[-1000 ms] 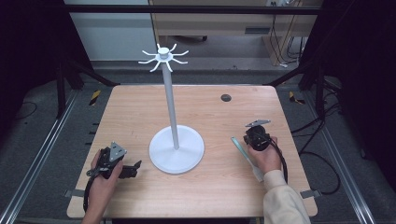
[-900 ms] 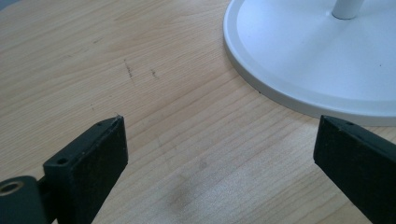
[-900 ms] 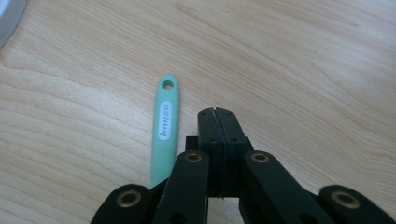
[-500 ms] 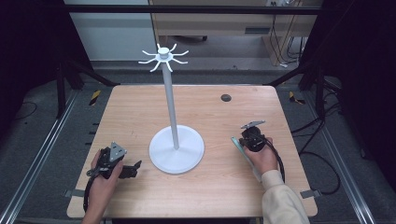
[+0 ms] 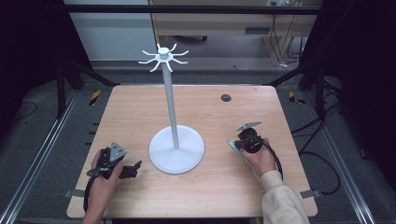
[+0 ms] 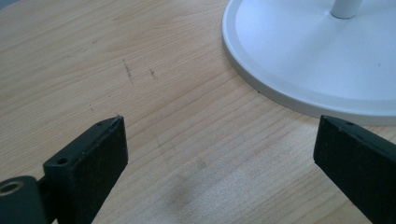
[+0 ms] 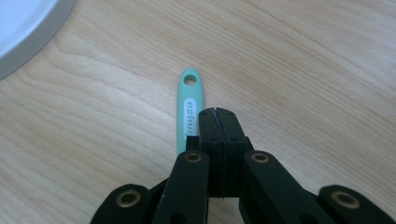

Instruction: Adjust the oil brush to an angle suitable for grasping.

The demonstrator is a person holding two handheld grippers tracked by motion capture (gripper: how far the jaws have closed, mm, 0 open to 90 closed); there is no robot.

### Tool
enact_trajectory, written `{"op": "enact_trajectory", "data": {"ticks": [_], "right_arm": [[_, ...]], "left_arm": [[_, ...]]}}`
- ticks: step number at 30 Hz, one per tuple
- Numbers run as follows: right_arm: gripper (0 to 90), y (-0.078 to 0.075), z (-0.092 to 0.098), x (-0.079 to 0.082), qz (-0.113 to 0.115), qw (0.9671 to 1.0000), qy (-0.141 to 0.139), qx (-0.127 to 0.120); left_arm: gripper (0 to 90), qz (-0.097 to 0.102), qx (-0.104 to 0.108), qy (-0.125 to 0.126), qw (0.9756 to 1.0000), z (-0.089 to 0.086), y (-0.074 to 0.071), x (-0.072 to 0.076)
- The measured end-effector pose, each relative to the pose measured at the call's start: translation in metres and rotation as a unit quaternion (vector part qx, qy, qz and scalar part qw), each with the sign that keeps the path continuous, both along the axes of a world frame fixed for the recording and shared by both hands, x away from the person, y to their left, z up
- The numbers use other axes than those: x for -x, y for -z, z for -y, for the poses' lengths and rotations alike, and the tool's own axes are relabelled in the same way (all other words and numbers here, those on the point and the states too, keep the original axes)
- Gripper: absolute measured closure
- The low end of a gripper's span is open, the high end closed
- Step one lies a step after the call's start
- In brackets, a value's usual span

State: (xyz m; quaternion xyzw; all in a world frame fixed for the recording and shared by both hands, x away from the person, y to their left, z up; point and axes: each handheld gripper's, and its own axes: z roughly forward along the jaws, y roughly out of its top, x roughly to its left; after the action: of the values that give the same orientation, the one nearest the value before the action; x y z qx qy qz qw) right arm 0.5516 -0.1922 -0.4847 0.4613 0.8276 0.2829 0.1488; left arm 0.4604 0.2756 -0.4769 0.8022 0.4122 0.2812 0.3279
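A tall white stand (image 5: 170, 102) with hooked arms at its top rises from a round base (image 5: 176, 150) in the middle of the wooden table; the base rim (image 6: 299, 93) fills the upper right of the left gripper view. A mint-green handle (image 7: 189, 109) with a hole at its end lies flat on the wood right of the base (image 5: 233, 147). My right gripper (image 7: 217, 115) hovers over it, jaws shut against each other, the handle running beside and under them. My left gripper (image 6: 219, 154) rests open on the table left of the base, with nothing between its jaws (image 5: 135, 165).
A small dark round spot (image 5: 226, 97) sits at the table's far right. The table's edges drop to a dark floor with cables at the right (image 5: 322, 158). Bare wood (image 5: 130, 116) spreads left of the stand.
My right gripper has shifted a little left and toward the person, coming over the green handle. The left gripper has stayed still.
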Motion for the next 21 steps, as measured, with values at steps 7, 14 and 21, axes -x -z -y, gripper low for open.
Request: {"op": "enact_trajectory", "data": {"ticks": [7, 14, 21], "right_arm": [[90.0, 0.000, -0.008, 0.004, -0.004, 0.9995, -0.032, 0.004], [90.0, -0.001, -0.018, 0.013, -0.018, 0.9976, -0.068, 0.003], [90.0, -0.004, -0.024, 0.019, -0.019, 0.9963, -0.083, 0.011]], "left_arm": [[2.6, -0.002, -0.001, 0.001, 1.0000, 0.000, 0.000, 0.000], [2.6, -0.002, -0.002, 0.001, 1.0000, 0.000, 0.000, 0.000], [2.6, -0.002, -0.002, 0.001, 1.0000, 0.000, 0.000, 0.001]]}}
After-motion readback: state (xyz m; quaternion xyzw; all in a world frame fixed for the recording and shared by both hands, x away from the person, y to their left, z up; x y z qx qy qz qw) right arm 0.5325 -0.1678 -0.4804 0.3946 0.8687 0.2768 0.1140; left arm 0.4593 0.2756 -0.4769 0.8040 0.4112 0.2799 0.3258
